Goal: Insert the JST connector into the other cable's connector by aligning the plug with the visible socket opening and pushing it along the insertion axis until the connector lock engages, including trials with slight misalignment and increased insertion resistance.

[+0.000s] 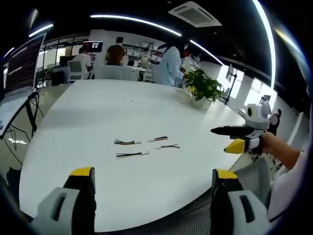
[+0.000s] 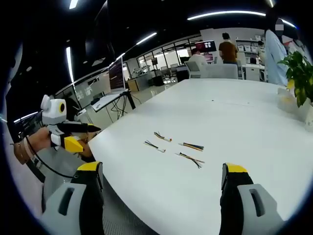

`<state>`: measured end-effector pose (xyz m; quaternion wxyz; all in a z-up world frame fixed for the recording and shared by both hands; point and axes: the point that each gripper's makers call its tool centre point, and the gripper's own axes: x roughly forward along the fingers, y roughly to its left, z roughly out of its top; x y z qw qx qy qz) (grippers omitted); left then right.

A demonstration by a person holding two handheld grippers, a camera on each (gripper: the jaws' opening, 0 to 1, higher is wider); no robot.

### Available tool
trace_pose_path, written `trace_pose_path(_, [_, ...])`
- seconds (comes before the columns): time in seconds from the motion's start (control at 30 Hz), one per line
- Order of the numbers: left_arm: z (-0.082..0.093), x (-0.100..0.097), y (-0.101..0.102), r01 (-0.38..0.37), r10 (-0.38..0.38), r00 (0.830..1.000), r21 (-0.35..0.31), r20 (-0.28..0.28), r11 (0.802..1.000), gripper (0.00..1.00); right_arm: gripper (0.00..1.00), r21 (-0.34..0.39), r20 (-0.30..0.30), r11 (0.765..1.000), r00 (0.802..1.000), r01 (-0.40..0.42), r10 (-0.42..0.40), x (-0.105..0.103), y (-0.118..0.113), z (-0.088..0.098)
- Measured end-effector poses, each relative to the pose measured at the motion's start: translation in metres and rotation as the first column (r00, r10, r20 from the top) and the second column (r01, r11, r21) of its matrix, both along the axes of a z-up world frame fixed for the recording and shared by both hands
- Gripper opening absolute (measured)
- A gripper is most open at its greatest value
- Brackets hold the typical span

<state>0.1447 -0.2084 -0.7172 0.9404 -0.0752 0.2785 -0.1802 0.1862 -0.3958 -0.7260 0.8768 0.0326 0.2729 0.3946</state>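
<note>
- JST cables: four short multicoloured wire pigtails with small white plug ends lie loose on the round white tabletop, well short of the potted green plant and nearer the tabletop's near edge than its middle.
- In the left gripper view they read as an upper-left pigtail, an upper-right pigtail, a lower-left pigtail and a lower-right pigtail; the same cluster shows in the right gripper view.
- Left tool, grey with yellow tips, has its jaws spread wide and holds nothing; it hangs off the tabletop edge, on the side away from the plant.
- Right tool is likewise spread wide and empty, also back from that edge.
- Judged step: the first pickup, not yet begun. Doing it well likely means each tool pinching one pigtail just behind its white housing, leaving the mating face free, so plug and socket can be lined up on one axis before any push.
- Which pigtails carry plug or socket is too small to tell.
- No brand, label or legible writing can be made out; distant screens are unreadable.
</note>
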Motion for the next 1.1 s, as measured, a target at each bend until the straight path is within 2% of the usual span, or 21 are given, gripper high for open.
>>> trace_pose_path(0.33, [-0.001, 0.004, -0.001, -0.005, 0.005, 1.000, -0.018, -0.002, 1.000, 0.97, 1.00, 0.003, 0.013, 1.000, 1.000, 0.002, -0.002, 0.006, -0.001, 0.004])
trace_pose_path(0.8, [-0.001, 0.003, -0.003, 0.013, -0.013, 1.000, -0.004, -0.002, 1.000, 0.97, 1.00, -0.012, 0.032, 1.000, 0.999, -0.002, 0.002, 0.003, -0.005, 0.008])
trace_pose_path(1.1, [0.000, 0.003, 0.002, 0.006, -0.006, 1.000, 0.015, -0.001, 1.000, 0.97, 1.00, -0.021, 0.037, 1.000, 0.999, -0.004, 0.005, 0.005, -0.009, 0.011])
